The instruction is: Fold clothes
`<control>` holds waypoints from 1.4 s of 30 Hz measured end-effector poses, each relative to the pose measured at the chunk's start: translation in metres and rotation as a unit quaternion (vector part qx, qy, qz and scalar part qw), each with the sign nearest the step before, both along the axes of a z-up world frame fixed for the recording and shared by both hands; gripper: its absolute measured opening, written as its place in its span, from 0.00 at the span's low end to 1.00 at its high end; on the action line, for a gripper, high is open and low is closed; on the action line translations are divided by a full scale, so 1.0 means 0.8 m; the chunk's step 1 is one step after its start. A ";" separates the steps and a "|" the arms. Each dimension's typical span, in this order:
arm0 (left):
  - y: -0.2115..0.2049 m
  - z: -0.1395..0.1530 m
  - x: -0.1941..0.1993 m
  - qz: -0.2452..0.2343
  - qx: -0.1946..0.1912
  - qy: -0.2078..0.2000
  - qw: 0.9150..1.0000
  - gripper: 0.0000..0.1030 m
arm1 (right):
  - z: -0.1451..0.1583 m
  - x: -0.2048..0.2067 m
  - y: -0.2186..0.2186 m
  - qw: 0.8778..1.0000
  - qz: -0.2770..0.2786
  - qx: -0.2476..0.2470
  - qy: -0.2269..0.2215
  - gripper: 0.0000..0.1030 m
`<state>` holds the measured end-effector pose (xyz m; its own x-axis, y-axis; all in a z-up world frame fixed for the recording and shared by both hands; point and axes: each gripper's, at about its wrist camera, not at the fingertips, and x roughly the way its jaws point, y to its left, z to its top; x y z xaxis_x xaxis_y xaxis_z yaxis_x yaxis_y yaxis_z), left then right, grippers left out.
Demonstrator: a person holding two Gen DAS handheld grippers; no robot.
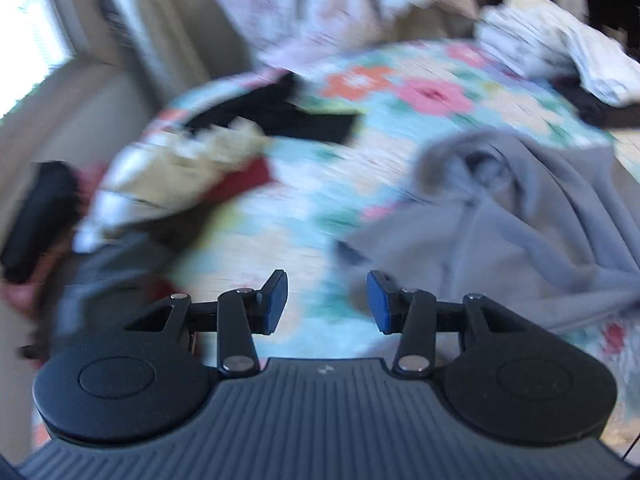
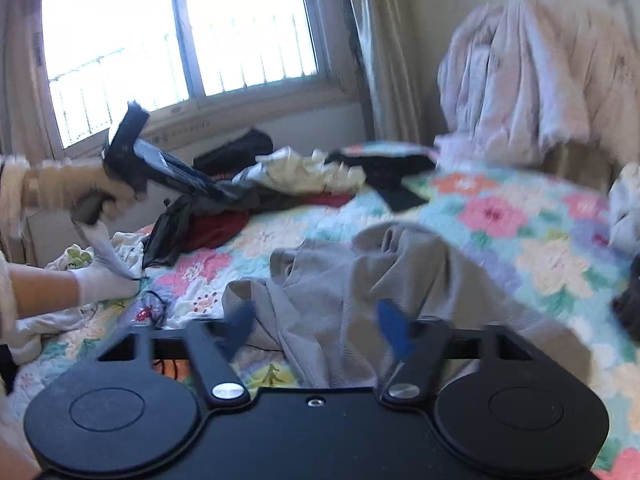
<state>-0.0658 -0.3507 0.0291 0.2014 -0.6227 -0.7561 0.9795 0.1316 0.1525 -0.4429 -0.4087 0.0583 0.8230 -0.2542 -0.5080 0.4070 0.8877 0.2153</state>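
Observation:
A crumpled grey garment (image 1: 540, 240) (image 2: 360, 272) lies on the floral quilt (image 1: 304, 208) (image 2: 520, 240) of a bed. My left gripper (image 1: 326, 304) hovers open over bare quilt just left of the garment, with nothing between its blue pads (image 1: 276, 304). My right gripper (image 2: 316, 324) is blurred; its jaws stand apart above the near edge of the grey garment, and the pads do not press on it. In the right wrist view a hand (image 2: 60, 188) at the left holds the other gripper's black body above the bed.
A heap of mixed clothes (image 1: 180, 176) (image 2: 300, 172) lies along the window side, with a black garment (image 1: 304, 116) behind it. White folded laundry (image 1: 552, 52) sits at the back right. A bunched pale duvet (image 2: 520, 80) stands at the bed's head. A white-gloved hand (image 2: 104, 276) rests on clothes at the left.

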 end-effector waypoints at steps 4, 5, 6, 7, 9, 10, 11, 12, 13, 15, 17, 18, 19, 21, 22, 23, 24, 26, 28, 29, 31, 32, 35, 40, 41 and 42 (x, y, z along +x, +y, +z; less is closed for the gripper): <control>-0.045 -0.042 0.003 -0.003 0.007 0.081 0.997 0.41 | -0.004 0.063 -0.043 0.998 -0.012 0.041 0.045 0.39; -0.056 -0.052 0.008 0.008 0.007 0.100 0.995 0.41 | -0.004 0.080 -0.052 0.997 -0.022 0.045 0.059 0.39; -0.067 -0.061 0.014 0.022 0.005 0.117 0.993 0.41 | -0.005 0.095 -0.060 0.996 -0.030 0.045 0.070 0.40; -0.077 -0.071 0.022 0.032 0.010 0.135 0.990 0.41 | -0.007 0.108 -0.067 0.995 -0.035 0.045 0.077 0.40; -0.091 -0.090 0.035 0.047 0.008 0.138 0.989 0.42 | -0.011 0.130 -0.083 0.994 -0.044 0.050 0.089 0.41; -0.095 -0.097 0.043 0.050 0.005 0.148 0.988 0.42 | -0.013 0.136 -0.091 0.993 -0.051 0.052 0.094 0.42; -0.096 -0.105 0.052 0.050 0.002 0.164 0.985 0.42 | -0.016 0.140 -0.100 0.992 -0.058 0.056 0.096 0.42; -0.098 -0.112 0.060 0.051 -0.001 0.179 0.983 0.42 | -0.018 0.142 -0.110 0.991 -0.067 0.061 0.097 0.44; -0.097 -0.116 0.068 0.046 -0.014 0.199 0.979 0.42 | -0.021 0.143 -0.123 0.990 -0.078 0.068 0.099 0.47; -0.094 -0.120 0.077 0.036 -0.049 0.214 0.975 0.12 | -0.027 0.149 -0.150 0.987 -0.096 0.073 0.105 0.49; -0.106 -0.124 0.072 0.016 -0.048 0.172 0.984 0.00 | -0.035 0.161 -0.178 0.984 -0.106 0.081 0.119 0.50; -0.113 -0.128 0.069 -0.002 -0.042 0.170 0.984 0.00 | -0.040 0.169 -0.192 0.982 -0.109 0.086 0.125 0.50; -0.115 -0.129 0.067 -0.013 -0.037 0.180 0.983 0.00 | -0.046 0.178 -0.204 0.981 -0.110 0.093 0.130 0.50; -0.116 -0.129 0.063 -0.023 -0.029 0.199 0.979 0.00 | -0.056 0.195 -0.225 0.979 -0.105 0.108 0.135 0.50; -0.116 -0.128 0.061 -0.020 -0.024 0.196 0.980 0.02 | -0.059 0.204 -0.232 0.979 -0.101 0.108 0.140 0.51; -0.115 -0.128 0.062 -0.015 -0.019 0.197 0.980 0.04 | -0.062 0.212 -0.237 0.979 -0.097 0.102 0.148 0.51; -0.113 -0.128 0.063 -0.008 -0.015 0.201 0.980 0.06 | -0.064 0.221 -0.242 0.979 -0.094 0.094 0.156 0.52; -0.101 -0.126 0.070 0.014 -0.023 0.219 0.975 0.21 | -0.065 0.236 -0.251 0.979 -0.089 0.074 0.171 0.56; -0.086 -0.128 0.077 0.032 -0.033 0.236 0.971 0.42 | -0.072 0.254 -0.266 0.976 -0.076 0.066 0.193 0.69; -0.083 -0.131 0.075 0.029 -0.032 0.233 0.972 0.44 | -0.077 0.263 -0.274 0.974 -0.068 0.064 0.206 0.72; -0.079 -0.136 0.066 0.013 -0.024 0.217 0.976 0.45 | -0.095 0.278 -0.291 0.969 -0.067 0.076 0.227 0.72; -0.080 -0.140 0.060 0.005 -0.023 0.208 0.978 0.45 | -0.104 0.282 -0.295 0.968 -0.057 0.078 0.233 0.62; -0.086 -0.148 0.056 0.011 -0.033 0.220 0.975 0.44 | -0.109 0.277 -0.284 0.971 -0.042 0.025 0.232 0.08; -0.088 -0.154 0.064 0.046 -0.065 0.275 0.958 0.47 | -0.058 0.214 -0.248 0.976 -0.123 -0.053 0.171 0.08; -0.089 -0.153 0.064 0.057 -0.070 0.281 0.955 0.56 | -0.049 0.197 -0.239 0.976 -0.136 -0.060 0.160 0.08; -0.091 -0.153 0.063 0.061 -0.078 0.287 0.953 0.60 | -0.041 0.182 -0.230 0.976 -0.147 -0.064 0.149 0.09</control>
<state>-0.0154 -0.4233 -0.0930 -0.1401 -0.7354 -0.6630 0.8717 0.2259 -0.4348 -0.2975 -0.5926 0.0259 0.5257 -0.5340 -0.6621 0.6762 0.7346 -0.0556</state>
